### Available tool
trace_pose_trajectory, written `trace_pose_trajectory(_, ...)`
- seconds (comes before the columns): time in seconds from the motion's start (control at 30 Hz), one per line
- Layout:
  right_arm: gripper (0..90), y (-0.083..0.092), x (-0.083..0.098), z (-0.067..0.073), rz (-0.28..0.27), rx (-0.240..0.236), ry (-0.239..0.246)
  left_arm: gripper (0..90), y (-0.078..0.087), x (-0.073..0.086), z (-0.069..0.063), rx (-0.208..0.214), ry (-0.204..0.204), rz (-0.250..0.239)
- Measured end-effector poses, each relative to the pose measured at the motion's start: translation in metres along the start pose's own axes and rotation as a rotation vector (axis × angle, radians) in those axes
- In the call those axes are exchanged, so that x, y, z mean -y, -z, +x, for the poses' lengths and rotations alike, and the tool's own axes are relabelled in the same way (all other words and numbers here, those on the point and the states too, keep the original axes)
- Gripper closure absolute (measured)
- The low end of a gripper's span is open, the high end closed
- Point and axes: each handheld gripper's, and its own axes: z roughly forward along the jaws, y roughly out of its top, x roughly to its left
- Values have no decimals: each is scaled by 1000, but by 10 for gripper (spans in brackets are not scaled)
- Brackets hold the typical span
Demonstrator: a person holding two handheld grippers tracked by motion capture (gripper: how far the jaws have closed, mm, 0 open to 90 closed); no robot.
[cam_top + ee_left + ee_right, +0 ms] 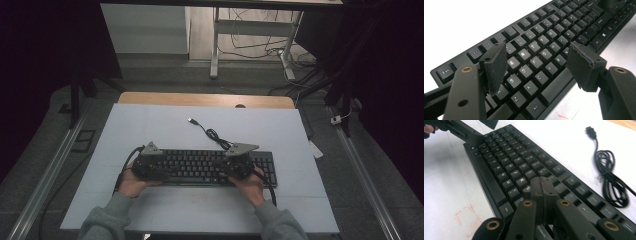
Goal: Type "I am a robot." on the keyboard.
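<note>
Here, flat black keyboard (220, 167) with matte square keys, left gripper (536, 67) jaws apart above it, right gripper (542, 186) jaws pressed together

keyboard (200, 167) on table (150, 130) | cable (212, 132) behind it — both tools over keys

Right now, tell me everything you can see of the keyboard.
The keyboard is black, full-size, seemingly plastic, with white-lettered keys and a long space bar. It lies flat on the white table, long side toward the person. Its black cable lies bundled behind it, plug free on the table. The left gripper hangs open over the left-hand letter keys; the right gripper, shut, is over the right-hand keys, contact unclear.
</note>
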Motion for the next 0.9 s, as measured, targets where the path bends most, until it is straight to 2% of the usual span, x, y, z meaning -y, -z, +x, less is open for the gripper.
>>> trace_pose_trajectory(0.47, 895, -42, -12, 0, 61, -8, -12, 324, 2, 0, 0, -3, 5, -7)
trace_pose_trajectory(0.9, 895, -52, -12, -2, 91, 15, -12, 324, 2, 1, 1, -7, 3, -8)
